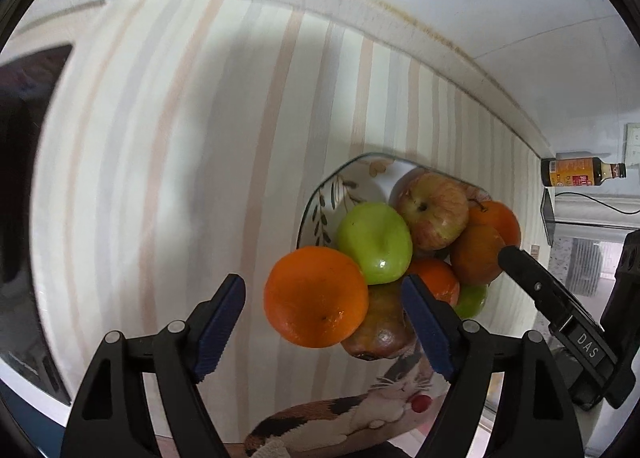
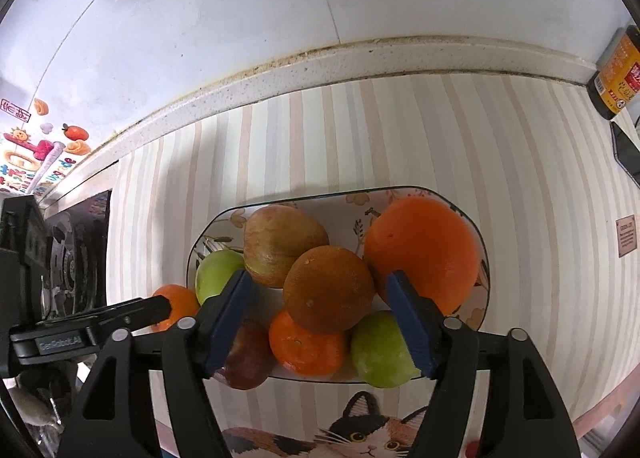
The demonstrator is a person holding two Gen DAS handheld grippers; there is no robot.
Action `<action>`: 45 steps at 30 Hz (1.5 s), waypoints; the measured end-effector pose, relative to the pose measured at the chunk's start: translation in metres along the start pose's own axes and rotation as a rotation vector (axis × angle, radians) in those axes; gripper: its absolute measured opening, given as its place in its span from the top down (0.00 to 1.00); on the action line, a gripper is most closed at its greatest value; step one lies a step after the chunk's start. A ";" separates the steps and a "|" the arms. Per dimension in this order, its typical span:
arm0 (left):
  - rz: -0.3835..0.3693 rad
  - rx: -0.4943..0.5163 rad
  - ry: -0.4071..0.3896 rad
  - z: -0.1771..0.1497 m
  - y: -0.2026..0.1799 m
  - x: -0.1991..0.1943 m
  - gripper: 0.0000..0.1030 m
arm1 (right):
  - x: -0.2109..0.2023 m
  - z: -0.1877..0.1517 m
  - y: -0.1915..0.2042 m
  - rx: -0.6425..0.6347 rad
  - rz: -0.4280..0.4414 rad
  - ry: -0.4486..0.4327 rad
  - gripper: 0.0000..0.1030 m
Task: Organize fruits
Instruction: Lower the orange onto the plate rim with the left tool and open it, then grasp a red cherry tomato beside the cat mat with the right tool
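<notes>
A patterned oval plate (image 2: 404, 190) on the striped mat holds a pile of fruit: a dull orange (image 2: 328, 290), a big bright orange (image 2: 424, 250), a small orange (image 2: 306, 346), green apples (image 2: 378, 350) and red-yellow apples (image 2: 280, 242). My right gripper (image 2: 320, 326) is open, its pads either side of the dull orange, just above it. In the left wrist view the plate (image 1: 320, 205) is to the right. My left gripper (image 1: 324, 322) is open with a bright orange (image 1: 316, 298) between its pads; it is not gripped. The other gripper's finger (image 1: 532, 278) reaches the pile.
A dark sauce bottle (image 2: 618, 73) stands at the back right by the wall; it also shows in the left wrist view (image 1: 576, 173). A stove top (image 2: 72, 258) lies to the left. A cat picture (image 2: 360, 434) marks the mat's near edge.
</notes>
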State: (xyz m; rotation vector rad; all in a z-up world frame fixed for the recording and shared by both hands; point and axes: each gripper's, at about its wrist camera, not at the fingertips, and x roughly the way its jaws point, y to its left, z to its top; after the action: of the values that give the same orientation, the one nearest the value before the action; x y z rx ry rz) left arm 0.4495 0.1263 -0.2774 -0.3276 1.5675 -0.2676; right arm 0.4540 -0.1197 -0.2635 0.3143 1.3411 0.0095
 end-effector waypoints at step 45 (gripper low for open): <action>0.276 0.185 -0.475 -0.206 -0.113 -0.141 0.22 | -0.232 -0.180 -0.016 -0.094 -0.090 -0.326 0.03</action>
State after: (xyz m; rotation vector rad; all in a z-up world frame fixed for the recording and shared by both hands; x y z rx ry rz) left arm 0.2493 0.0664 -0.0996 -0.0216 1.0920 -0.1064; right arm 0.2246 -0.1391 -0.0808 0.1670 1.0264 -0.0516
